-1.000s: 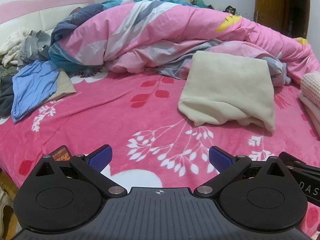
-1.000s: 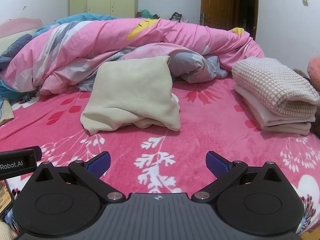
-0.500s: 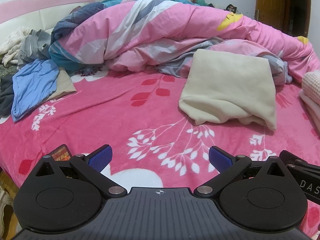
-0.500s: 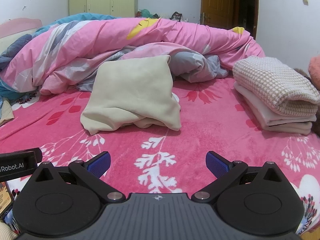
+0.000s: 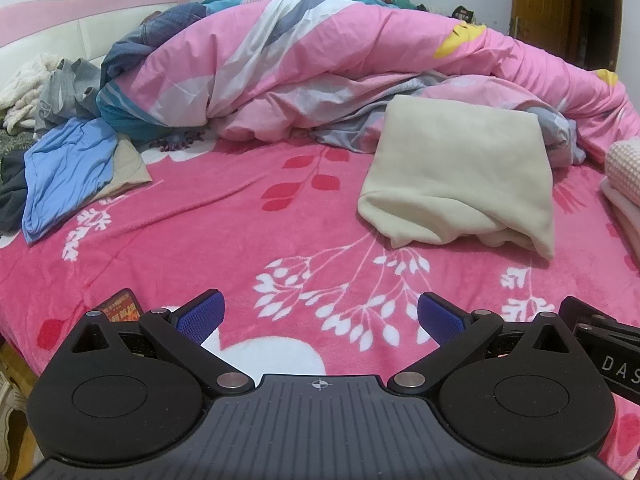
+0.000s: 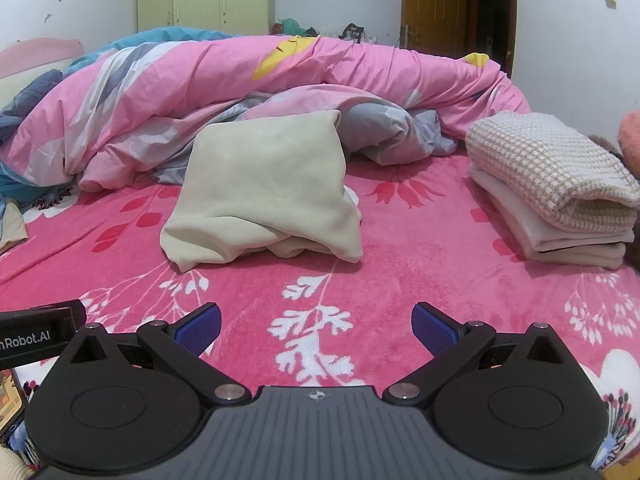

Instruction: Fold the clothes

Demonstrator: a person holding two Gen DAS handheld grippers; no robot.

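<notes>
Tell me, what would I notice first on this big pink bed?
Probably the cream folded cloth lying mid-bed, in front of the heaped pink duvet. To its right sits a neat stack of folded clothes, and both open grippers, left and right, hover near the bed's edge.

even indoor light, soft shadows, sharp focus, fisheye-bent edges.

"DAS" | black bar || "nRobot.AI" | black bar
</notes>
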